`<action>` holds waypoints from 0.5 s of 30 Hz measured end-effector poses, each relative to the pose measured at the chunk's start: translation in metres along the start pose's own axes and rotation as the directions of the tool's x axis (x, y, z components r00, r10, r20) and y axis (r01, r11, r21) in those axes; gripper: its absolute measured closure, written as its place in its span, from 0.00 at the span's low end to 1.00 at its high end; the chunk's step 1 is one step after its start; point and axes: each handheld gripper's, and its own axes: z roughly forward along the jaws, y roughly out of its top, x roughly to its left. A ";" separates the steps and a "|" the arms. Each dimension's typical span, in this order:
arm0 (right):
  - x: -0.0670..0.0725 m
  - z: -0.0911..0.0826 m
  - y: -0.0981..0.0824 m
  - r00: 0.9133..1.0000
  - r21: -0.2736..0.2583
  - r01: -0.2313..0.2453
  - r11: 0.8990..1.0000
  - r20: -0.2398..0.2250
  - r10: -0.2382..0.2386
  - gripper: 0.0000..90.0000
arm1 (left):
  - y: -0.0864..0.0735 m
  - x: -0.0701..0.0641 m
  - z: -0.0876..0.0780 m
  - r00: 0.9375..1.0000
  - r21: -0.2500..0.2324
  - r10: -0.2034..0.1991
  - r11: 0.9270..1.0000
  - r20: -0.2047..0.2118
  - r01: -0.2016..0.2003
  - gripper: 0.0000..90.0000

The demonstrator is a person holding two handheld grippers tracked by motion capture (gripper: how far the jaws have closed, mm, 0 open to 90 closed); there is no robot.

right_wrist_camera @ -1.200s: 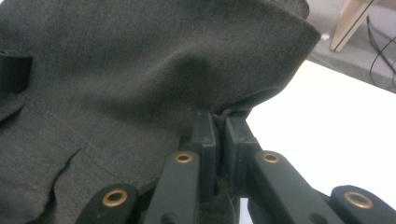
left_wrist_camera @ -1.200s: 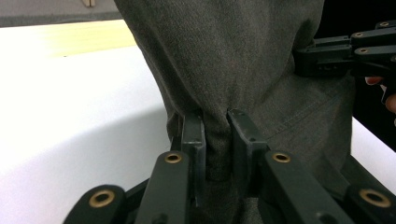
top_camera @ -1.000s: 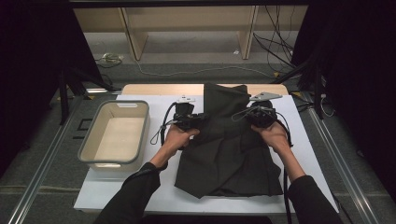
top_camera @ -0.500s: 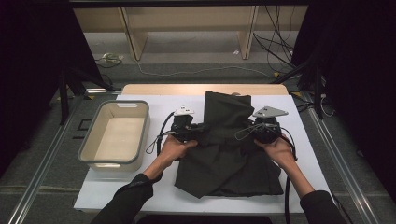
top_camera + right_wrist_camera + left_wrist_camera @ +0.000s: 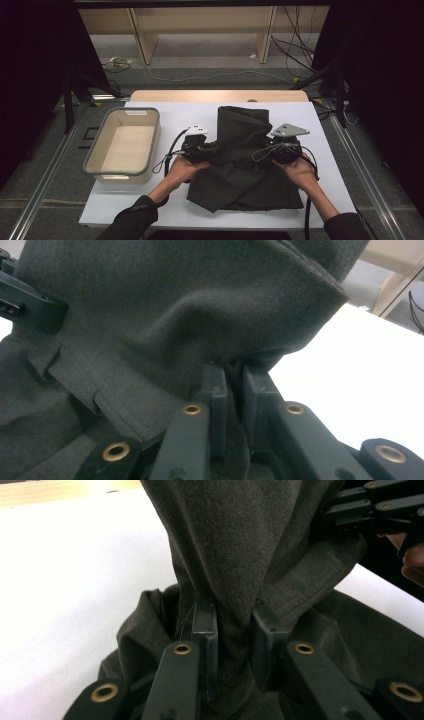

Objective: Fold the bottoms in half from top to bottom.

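Dark grey cloth (image 5: 240, 165), unlabelled, is pinched by both tongs.

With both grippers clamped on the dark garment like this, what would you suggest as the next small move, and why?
Probably carry the pinched fold a little further toward the person and lay it down. The left gripper and the right gripper each pinch the garment, and a lifted flap hangs between them over the part lying flat on the table. Releasing now would likely let it slump unevenly.
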 end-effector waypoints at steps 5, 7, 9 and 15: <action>0.003 -0.003 -0.006 1.000 0.004 -0.005 1.000 -0.016 0.005 0.91 | -0.005 -0.002 -0.002 1.000 0.010 0.003 1.000 0.010 -0.003 0.83; 0.004 -0.005 -0.007 1.000 0.007 -0.007 1.000 -0.022 0.007 0.90 | -0.007 -0.003 -0.003 1.000 0.016 0.003 1.000 0.014 -0.003 0.83; 0.005 -0.007 -0.009 1.000 0.006 -0.009 1.000 -0.026 0.009 0.90 | -0.008 -0.005 -0.003 1.000 0.023 0.007 1.000 0.016 -0.007 0.82; 0.009 -0.011 -0.014 0.999 0.011 -0.014 1.000 -0.038 0.014 0.90 | -0.013 -0.007 -0.006 1.000 0.039 0.012 0.999 0.026 -0.013 0.81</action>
